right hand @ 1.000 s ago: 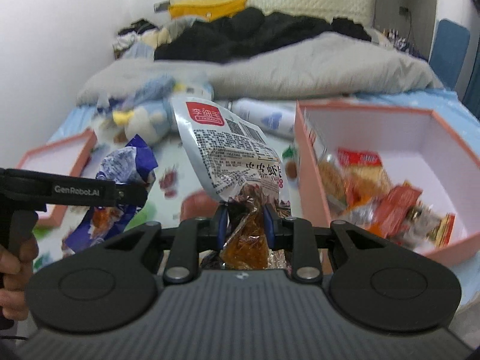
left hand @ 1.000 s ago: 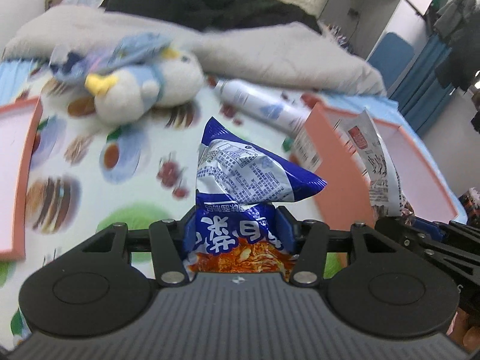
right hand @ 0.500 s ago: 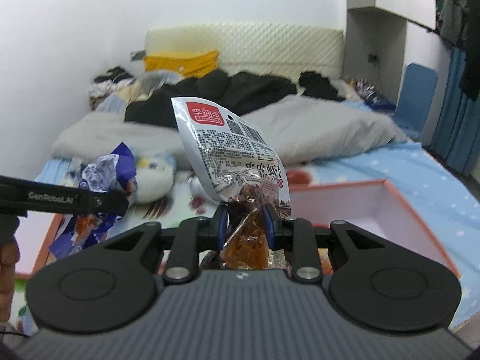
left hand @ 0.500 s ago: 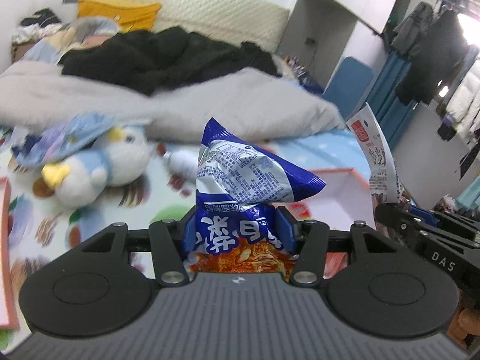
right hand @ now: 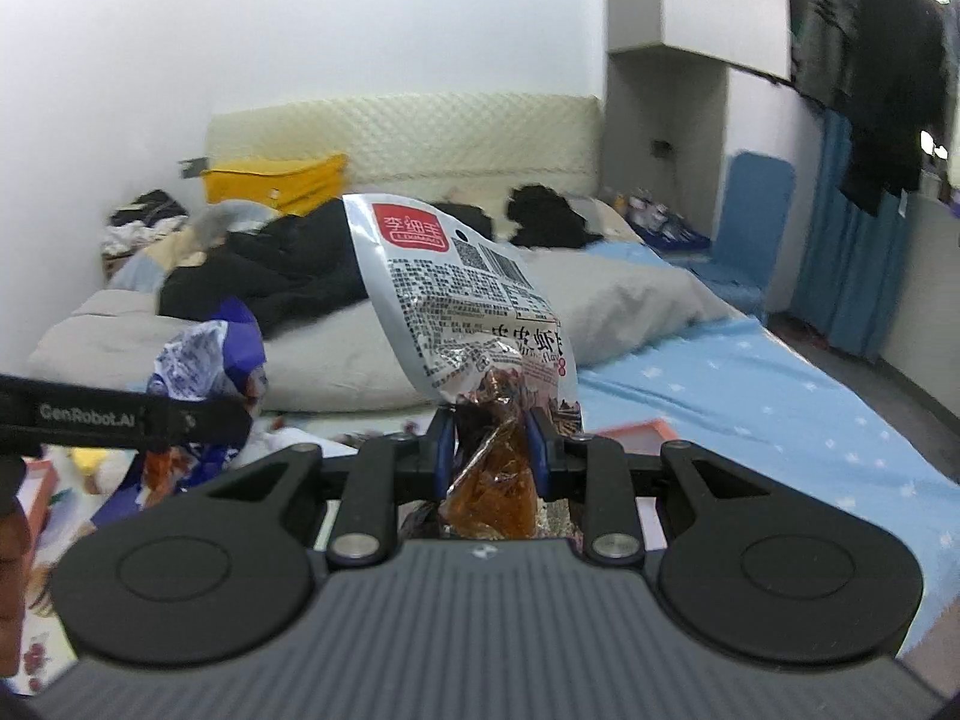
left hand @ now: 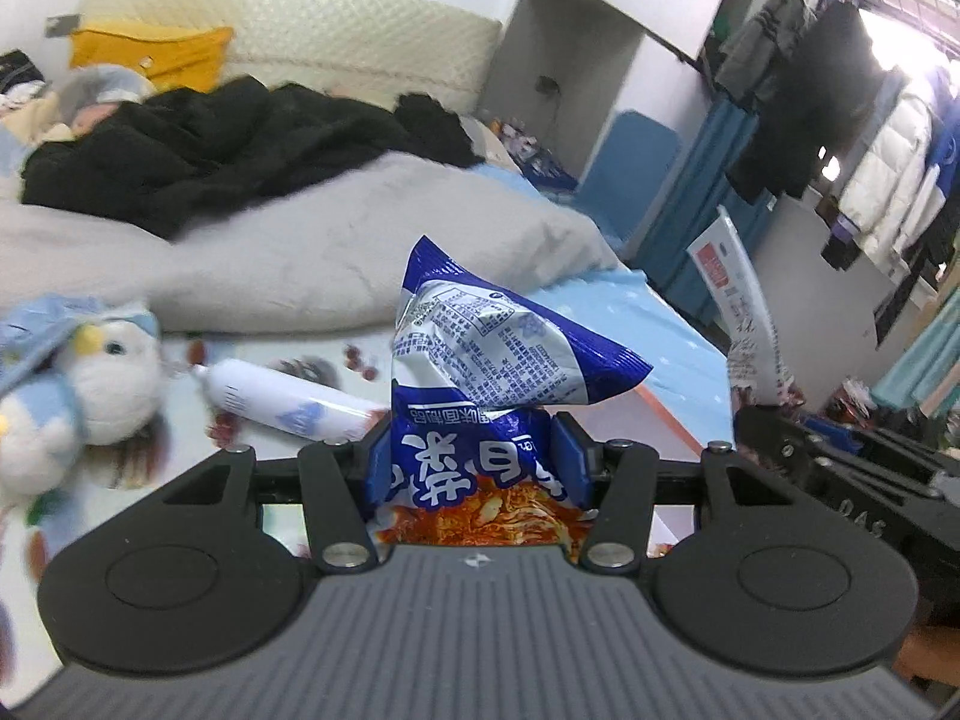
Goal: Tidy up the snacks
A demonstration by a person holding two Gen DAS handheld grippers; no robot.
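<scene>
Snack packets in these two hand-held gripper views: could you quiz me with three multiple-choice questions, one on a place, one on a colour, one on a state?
1. Where does the white bottle lie?
A. on the bed beside the plush penguin
B. on the blue chair
C. inside the black clothes

2. What colour is the label at the top of the silver snack packet?
A. green
B. red
C. yellow

3. How is the blue snack packet kept up?
A. it lies loose on the sheet
B. it hangs from a hook
C. it is clamped in the left hand-held gripper

Answers: 1 A, it lies on the patterned sheet next to the toy. 2 B, a red patch with white characters. 3 C, both pads press its lower half.
</scene>
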